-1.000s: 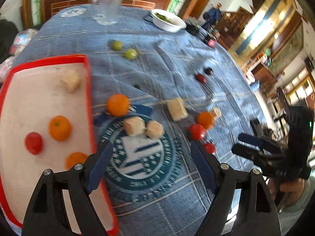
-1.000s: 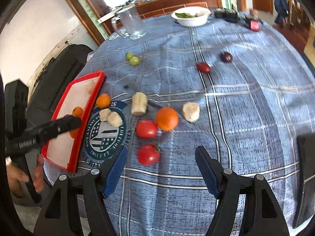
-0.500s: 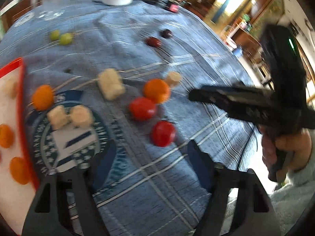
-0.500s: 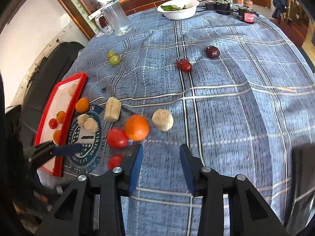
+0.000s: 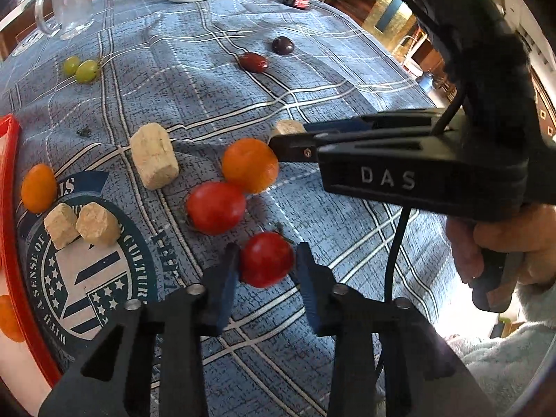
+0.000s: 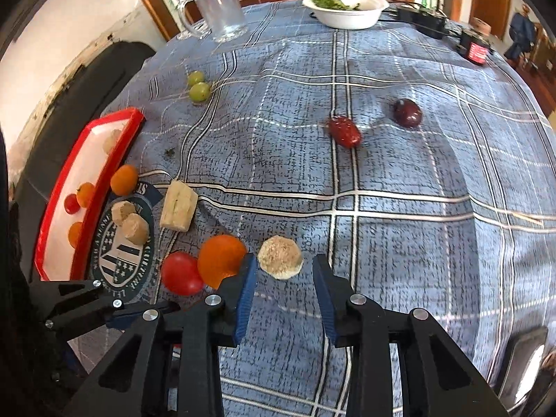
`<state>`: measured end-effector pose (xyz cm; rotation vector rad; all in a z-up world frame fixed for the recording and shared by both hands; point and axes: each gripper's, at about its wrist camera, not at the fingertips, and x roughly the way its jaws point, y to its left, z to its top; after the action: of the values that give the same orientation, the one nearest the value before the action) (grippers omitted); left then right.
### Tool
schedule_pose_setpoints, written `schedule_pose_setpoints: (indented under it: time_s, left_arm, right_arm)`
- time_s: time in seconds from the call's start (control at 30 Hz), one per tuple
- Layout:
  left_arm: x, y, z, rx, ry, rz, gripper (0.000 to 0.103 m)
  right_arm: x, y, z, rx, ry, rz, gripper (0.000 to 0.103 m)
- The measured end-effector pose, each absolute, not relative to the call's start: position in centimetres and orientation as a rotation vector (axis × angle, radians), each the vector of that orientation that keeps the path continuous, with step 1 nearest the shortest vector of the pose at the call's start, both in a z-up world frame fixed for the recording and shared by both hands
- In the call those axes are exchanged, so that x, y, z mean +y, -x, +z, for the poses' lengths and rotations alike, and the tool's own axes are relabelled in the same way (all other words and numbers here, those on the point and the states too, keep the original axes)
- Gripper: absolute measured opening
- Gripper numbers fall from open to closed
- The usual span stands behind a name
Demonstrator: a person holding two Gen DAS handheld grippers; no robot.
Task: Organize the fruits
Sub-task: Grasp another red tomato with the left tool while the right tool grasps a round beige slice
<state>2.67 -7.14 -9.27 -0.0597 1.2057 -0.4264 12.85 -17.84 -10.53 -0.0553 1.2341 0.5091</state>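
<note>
My left gripper [image 5: 267, 271] points down at the blue cloth, jaws closing, and a small red tomato [image 5: 266, 259] fills the gap with both pads against its sides. My right gripper [image 6: 285, 274] is closing too, its tips either side of a round banana slice [image 6: 279, 257]; the left pad touches the slice. An orange [image 6: 222, 255] and a second tomato [image 6: 180, 272] lie just left of that slice. In the left wrist view the right gripper [image 5: 278, 142] comes in from the right, held by a hand. The red-rimmed tray [image 6: 90, 187] at far left holds several small fruits.
A banana chunk [image 5: 154, 160], two banana slices [image 5: 80, 224] and a small orange [image 5: 38, 187] lie beside the tray. Farther back are green grapes [image 5: 80, 69], a red fruit [image 5: 253, 62] and a dark plum [image 5: 282, 45]. A glass mug [image 6: 217, 8], a white bowl [image 6: 345, 8] and black devices [image 6: 474, 48] stand at the far edge.
Both grippers came down toward the cloth and narrowed from wide open. The left swung right from the tray to the near tomato. The right moved onto the banana slice.
</note>
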Motion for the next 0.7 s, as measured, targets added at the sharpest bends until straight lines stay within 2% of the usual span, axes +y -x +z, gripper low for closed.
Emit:
schedule_pose_setpoints:
  time_s: [0.4, 0.7]
  left_arm:
    - [-5.5, -1.6, -7.2, 1.146, 0.133, -0.440, 0.029]
    - [-0.9, -1.9, -4.7, 1.064, 0.280, -0.387, 0.029]
  right_arm:
    - [-19.0, -12.0, -8.4, 1.192, -0.012, 0.513, 0.028]
    - [-19.5, -10.1, -4.8, 1.123, -0.037, 0.506, 0.027]
